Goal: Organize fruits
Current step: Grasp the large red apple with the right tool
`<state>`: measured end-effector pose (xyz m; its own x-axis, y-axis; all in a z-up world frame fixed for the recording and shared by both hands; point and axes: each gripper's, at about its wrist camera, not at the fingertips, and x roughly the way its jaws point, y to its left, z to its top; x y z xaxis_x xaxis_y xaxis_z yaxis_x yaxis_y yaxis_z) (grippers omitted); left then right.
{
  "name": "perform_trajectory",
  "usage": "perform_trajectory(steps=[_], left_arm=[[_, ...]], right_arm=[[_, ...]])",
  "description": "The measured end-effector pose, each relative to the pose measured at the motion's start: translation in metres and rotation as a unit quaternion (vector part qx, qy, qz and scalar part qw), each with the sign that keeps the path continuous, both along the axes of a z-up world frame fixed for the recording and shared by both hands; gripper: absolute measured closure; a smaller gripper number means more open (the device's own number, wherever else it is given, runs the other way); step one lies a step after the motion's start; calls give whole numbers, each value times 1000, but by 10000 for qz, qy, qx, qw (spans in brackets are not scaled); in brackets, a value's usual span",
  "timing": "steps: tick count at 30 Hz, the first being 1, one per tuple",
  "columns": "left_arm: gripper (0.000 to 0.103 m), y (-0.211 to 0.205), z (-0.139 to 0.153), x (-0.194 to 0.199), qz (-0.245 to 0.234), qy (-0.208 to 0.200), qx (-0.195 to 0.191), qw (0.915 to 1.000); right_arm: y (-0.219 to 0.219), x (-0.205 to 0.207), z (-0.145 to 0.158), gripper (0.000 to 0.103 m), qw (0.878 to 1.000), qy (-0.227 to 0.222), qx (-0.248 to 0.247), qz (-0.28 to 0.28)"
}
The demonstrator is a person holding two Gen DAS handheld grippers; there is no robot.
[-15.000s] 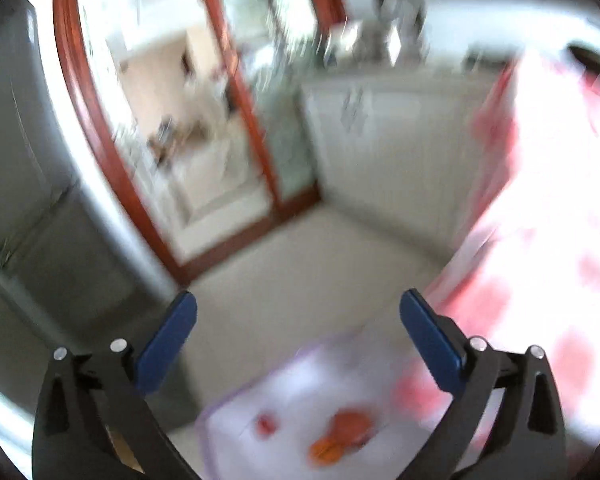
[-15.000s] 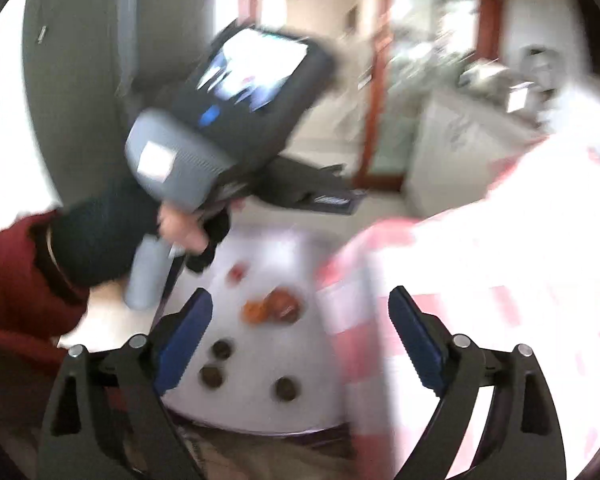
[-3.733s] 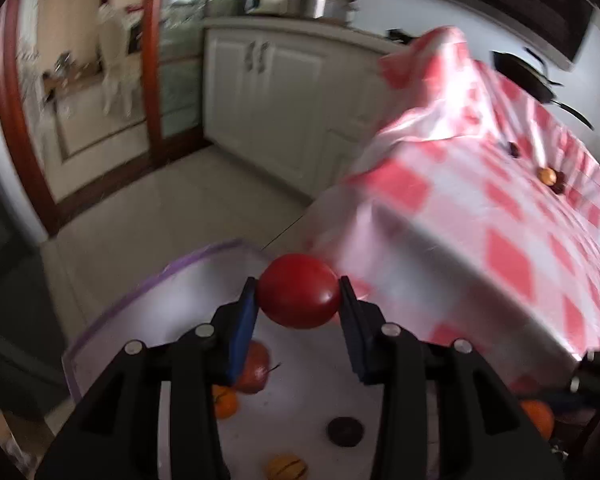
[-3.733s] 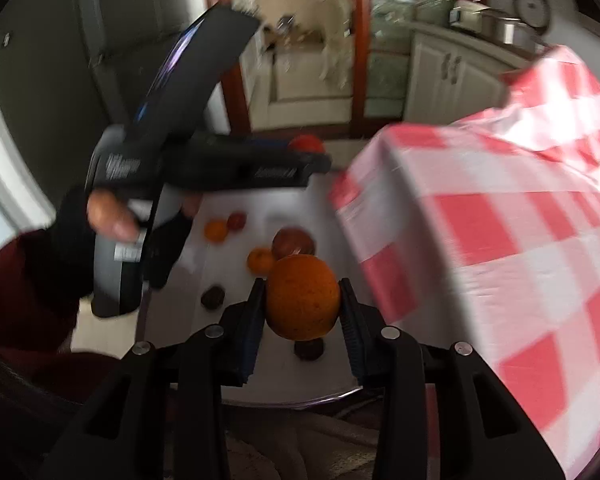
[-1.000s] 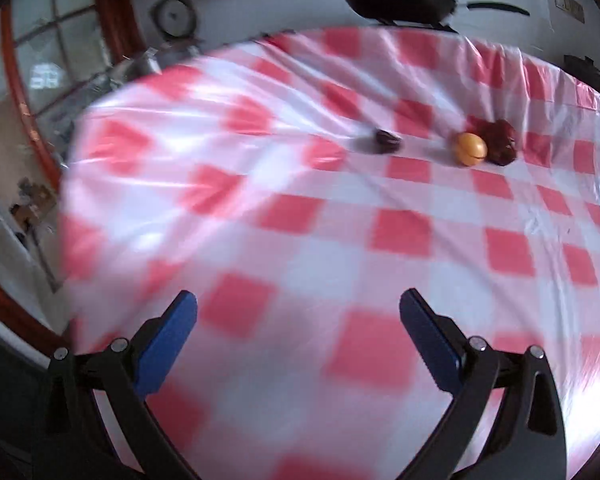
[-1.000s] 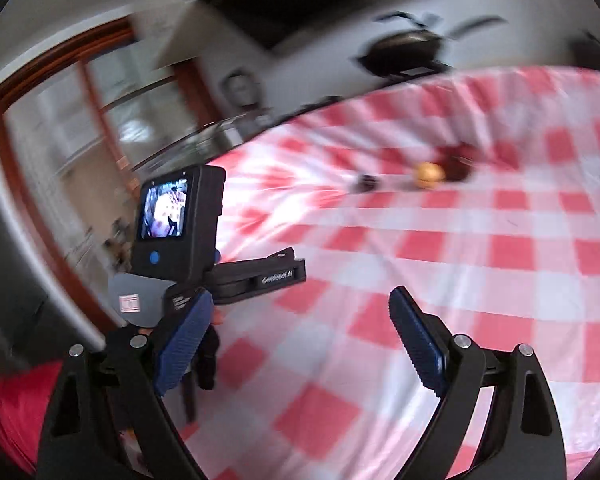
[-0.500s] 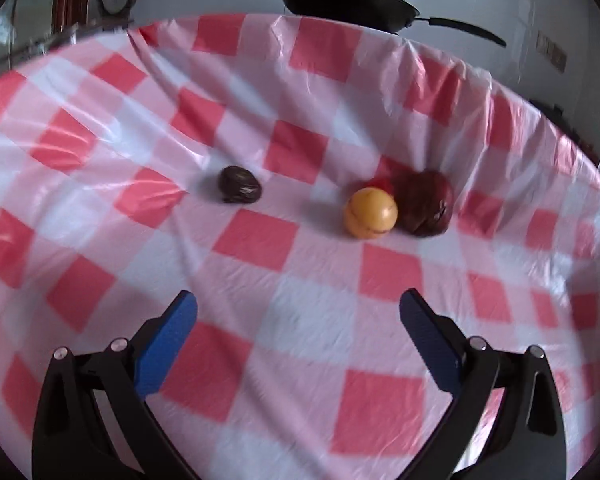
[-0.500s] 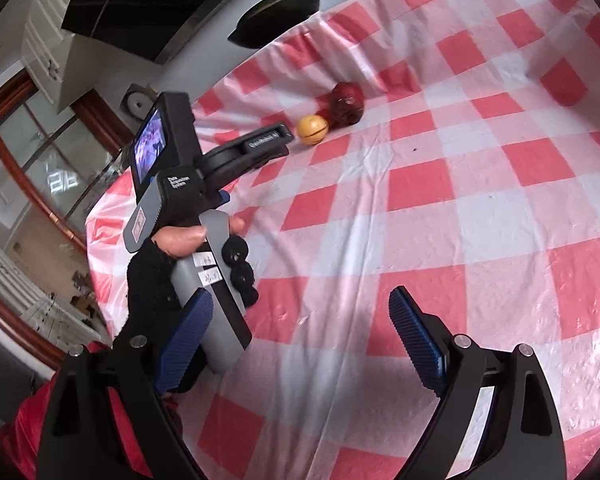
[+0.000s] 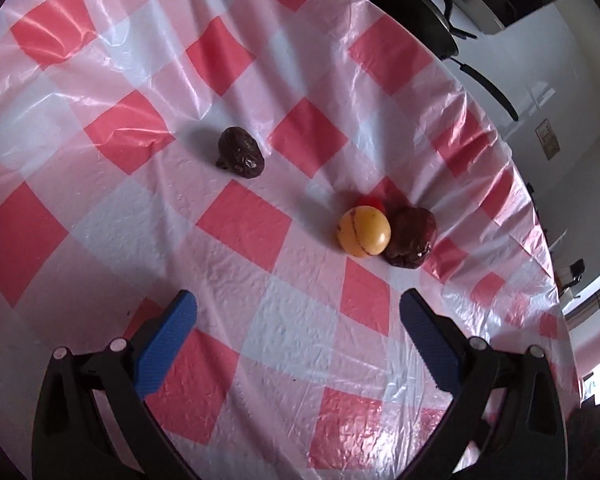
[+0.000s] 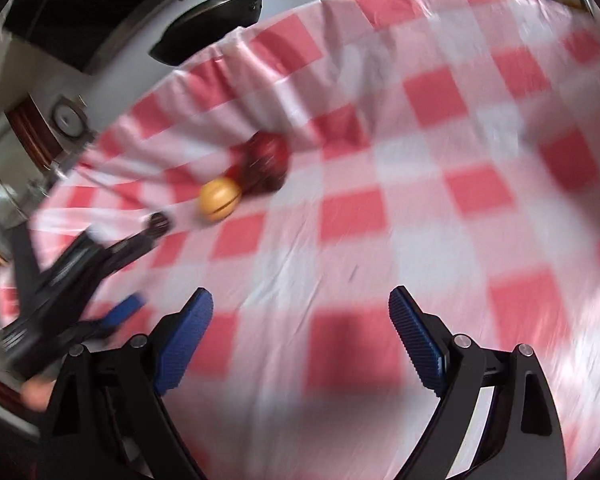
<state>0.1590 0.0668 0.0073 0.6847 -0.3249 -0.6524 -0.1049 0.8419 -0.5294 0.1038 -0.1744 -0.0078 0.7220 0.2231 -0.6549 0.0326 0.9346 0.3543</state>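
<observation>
— While hovering over the red-and-white checked tablecloth [image 9: 244, 224], left gripper [image 9: 298, 322] spread wide, blue pads [image 9: 166, 338] well apart, nothing between them.

— Fruits where?

— Beyond the fingertips, on the cloth. Yellow-orange fruit [image 9: 363, 231] ahead and slightly right, touching a dark red wrinkled fruit [image 9: 411, 237] on its right. Sliver of something bright red [image 9: 370, 201] tucked just behind the pair; cannot tell what. Small dark wrinkled fruit [image 9: 240, 153] alone, farther and to the left, well apart from the cluster.

— Right side?

— Right gripper [image 10: 300, 314] likewise gaping, blue pads [image 10: 186, 342] empty, over a near patch of cloth [image 10: 380, 240]. View blurred. Same yellow-orange fruit [image 10: 219, 196] far and left of centre, dark red fruit [image 10: 266, 160] touching it on the far right side. Small dark fruit [image 10: 160, 222] left of those, just at the tip of the other handheld gripper [image 10: 80, 276], seen smeared at the left edge.

— Anything past the table?

— Black frying pan [image 9: 404, 4] beyond the far edge of the cloth, long handle [image 9: 486, 84] pointing right; also in the right wrist view [image 10: 216, 12], far left.
</observation>
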Motion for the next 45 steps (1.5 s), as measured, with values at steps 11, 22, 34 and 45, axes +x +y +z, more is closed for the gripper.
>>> perform_trajectory(steps=[11, 22, 34, 45], left_arm=[[2, -7, 1, 3, -141, 33, 277, 9995], [2, -9, 1, 4, -195, 59, 310, 9993], [2, -9, 2, 4, -221, 65, 340, 9992], [2, -13, 2, 5, -257, 86, 489, 9984]], right_arm=[[26, 103, -6, 26, 9939, 112, -854, 686], [76, 170, -13, 29, 9555, 169, -2537, 1495], [81, 182, -11, 40, 9058, -342, -2997, 2976], [40, 143, -16, 30, 9358, -212, -2315, 2649]])
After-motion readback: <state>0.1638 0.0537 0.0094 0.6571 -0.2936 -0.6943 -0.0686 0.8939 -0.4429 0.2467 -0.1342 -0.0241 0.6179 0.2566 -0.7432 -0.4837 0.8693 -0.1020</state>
